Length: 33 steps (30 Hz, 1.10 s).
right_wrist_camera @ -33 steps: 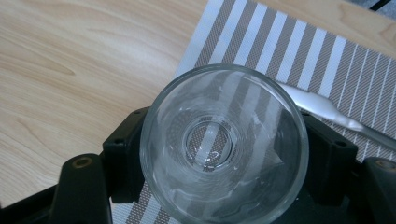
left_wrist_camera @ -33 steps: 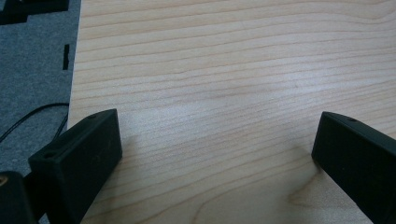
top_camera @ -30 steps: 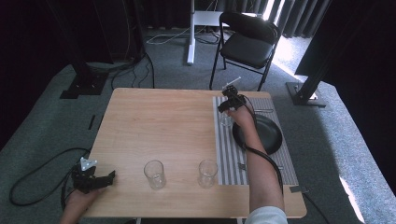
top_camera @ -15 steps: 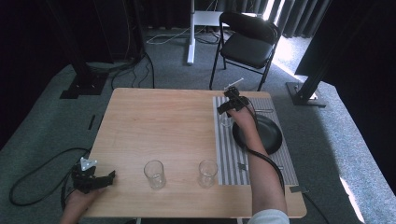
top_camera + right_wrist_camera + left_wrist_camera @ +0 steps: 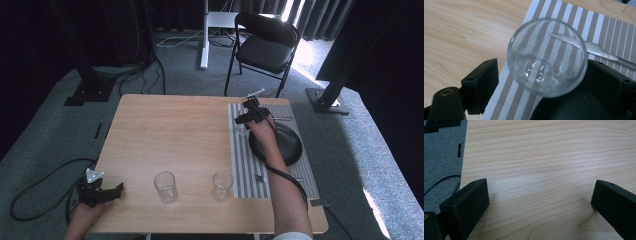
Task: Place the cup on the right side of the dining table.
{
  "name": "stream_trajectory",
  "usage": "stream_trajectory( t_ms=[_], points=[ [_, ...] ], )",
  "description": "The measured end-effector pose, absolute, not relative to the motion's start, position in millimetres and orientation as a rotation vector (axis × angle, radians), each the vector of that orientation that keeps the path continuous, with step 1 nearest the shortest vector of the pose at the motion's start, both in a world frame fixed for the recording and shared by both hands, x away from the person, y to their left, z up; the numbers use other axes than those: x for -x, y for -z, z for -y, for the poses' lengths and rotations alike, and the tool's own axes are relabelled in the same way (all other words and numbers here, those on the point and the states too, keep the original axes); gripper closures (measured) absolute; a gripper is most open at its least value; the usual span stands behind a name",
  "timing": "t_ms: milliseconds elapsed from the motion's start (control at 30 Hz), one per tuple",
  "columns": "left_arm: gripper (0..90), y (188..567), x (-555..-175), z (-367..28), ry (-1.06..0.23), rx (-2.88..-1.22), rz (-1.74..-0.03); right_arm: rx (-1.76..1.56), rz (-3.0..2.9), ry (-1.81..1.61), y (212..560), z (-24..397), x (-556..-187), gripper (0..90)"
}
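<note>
We see a wooden table (image 5: pixel 175 135) with a striped placemat (image 5: pixel 250 165) along its right side, and on that mat a black round plate (image 5: pixel 287 145) toward the far end. Near the front edge of the table stand two empty glasses, one left of the middle (image 5: pixel 165 186) and one just beside the mat's left border (image 5: pixel 222 185), both upright and well apart from either gripper. At the mat's far left corner the right gripper (image 5: pixel 248 116) hangs over a third glass (image 5: pixel 546 57), which stands upright on the mat with its long axis vertical and its open mouth pointing up, toward the gripper's camera. In the right gripper view this glass sits between the two black jaws, which are spread wide around it: there is a clear gap to the left jaw, while the rim lies just against the right jaw, though we cannot tell whether it touches. A pale utensil (image 5: pixel 604 53) lies flat on the stripes just behind the glass, its handle running off to the right. At the front left corner the left gripper (image 5: pixel 100 192) rests low at the table's edge, its jaws spread wide with bare wood between them.
</note>
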<state>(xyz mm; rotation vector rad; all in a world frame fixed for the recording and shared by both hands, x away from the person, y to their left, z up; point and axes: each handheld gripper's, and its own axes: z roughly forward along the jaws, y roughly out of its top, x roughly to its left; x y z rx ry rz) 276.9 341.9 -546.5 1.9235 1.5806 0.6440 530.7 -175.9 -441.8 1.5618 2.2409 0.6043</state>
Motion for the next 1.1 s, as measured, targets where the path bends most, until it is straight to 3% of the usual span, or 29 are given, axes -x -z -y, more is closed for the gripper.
stream_trajectory(
  t_ms=[1100],
  points=[
    [1.9,546.5,-276.9,-341.9,-0.644,-1.924,-1.581,-1.553,-2.242,-0.683,445.2,191.1,-488.9,13.1]
  ],
)
